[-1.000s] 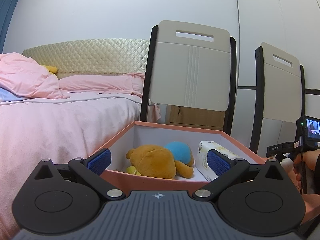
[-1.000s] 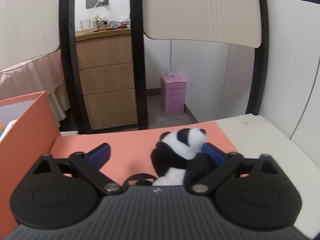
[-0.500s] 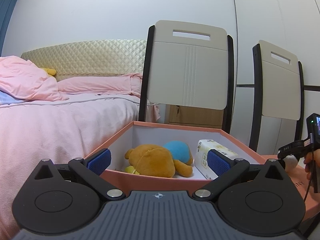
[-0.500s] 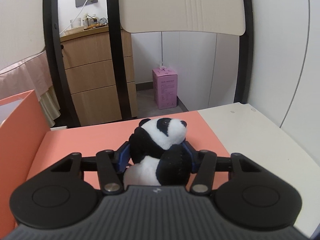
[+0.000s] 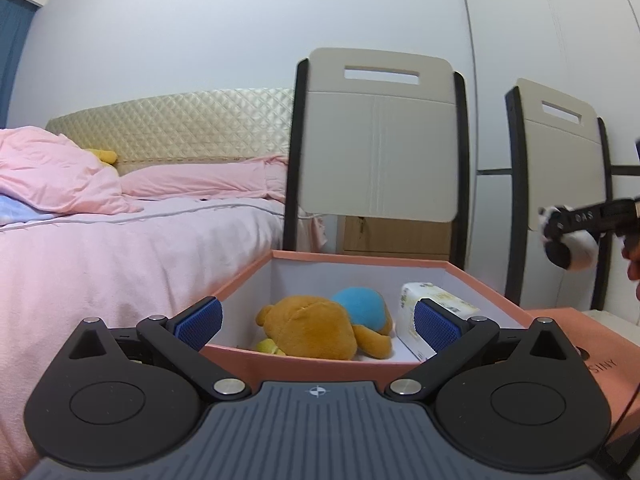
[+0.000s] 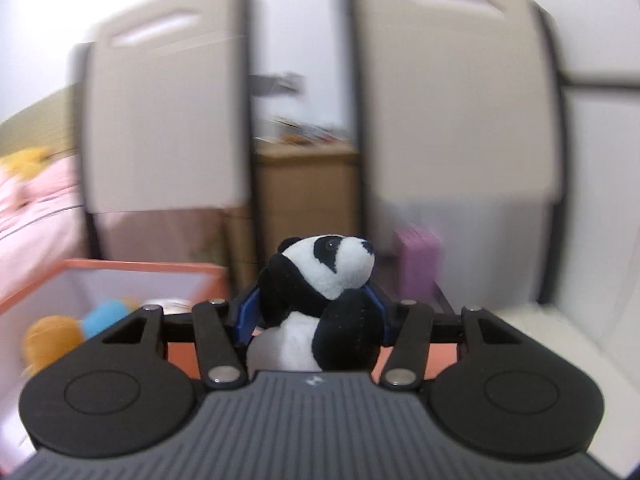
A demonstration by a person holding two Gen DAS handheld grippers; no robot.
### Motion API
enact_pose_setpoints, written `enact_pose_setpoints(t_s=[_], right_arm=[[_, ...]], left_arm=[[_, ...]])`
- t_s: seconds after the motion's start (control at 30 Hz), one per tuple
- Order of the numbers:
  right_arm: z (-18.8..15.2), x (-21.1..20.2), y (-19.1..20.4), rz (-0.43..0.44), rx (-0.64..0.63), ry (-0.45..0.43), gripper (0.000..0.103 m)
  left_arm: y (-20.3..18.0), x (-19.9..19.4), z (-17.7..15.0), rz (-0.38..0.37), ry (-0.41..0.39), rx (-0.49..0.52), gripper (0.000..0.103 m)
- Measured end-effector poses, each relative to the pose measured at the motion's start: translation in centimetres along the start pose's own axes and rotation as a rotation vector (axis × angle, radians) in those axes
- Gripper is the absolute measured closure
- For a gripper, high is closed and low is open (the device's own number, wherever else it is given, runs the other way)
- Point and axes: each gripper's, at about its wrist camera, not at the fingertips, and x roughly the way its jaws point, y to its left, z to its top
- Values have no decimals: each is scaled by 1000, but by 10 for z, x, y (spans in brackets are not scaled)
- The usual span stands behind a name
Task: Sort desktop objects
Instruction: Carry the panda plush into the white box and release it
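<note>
My right gripper is shut on a black-and-white panda plush and holds it in the air, right of the orange box. In the left wrist view the panda hangs at the far right, above the box's level. My left gripper is open and empty at the near rim of the orange box. Inside the box lie a brown bear plush, a blue plush and a tissue pack.
An orange lid lies flat right of the box. Two beige chairs stand behind the table. A pink bed is at the left. A wooden cabinet and a pink carton stand beyond the chairs.
My right gripper closed on the panda plush, lifted it off the orange lid and swung left toward the box. The left gripper stayed open at the box rim.
</note>
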Motion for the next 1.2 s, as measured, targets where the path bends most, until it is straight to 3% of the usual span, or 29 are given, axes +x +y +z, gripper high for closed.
enact_pose_setpoints(t_s=[0.07, 0.2, 0.4, 0.57, 0.73, 0.87, 1.2], right_arm=[[11, 3, 24, 79, -81, 5, 47], [32, 19, 71, 257, -208, 97, 48], [46, 49, 133, 470, -333, 293, 47], [27, 73, 191, 642, -402, 492, 47], [-7, 95, 231, 636, -506, 652, 47], [-23, 114, 231, 588, -534, 734, 47], [-36, 137, 225, 552, -524, 797, 44]], left_arm=[[1, -1, 1, 5, -5, -5, 0], [3, -2, 2, 8, -11, -6, 0], [10, -3, 6, 8, -15, -37, 0], [16, -6, 8, 15, -26, -60, 0], [18, -2, 6, 12, -11, -56, 0], [17, -2, 5, -4, -3, -47, 0], [18, 3, 4, -25, 13, -43, 0]])
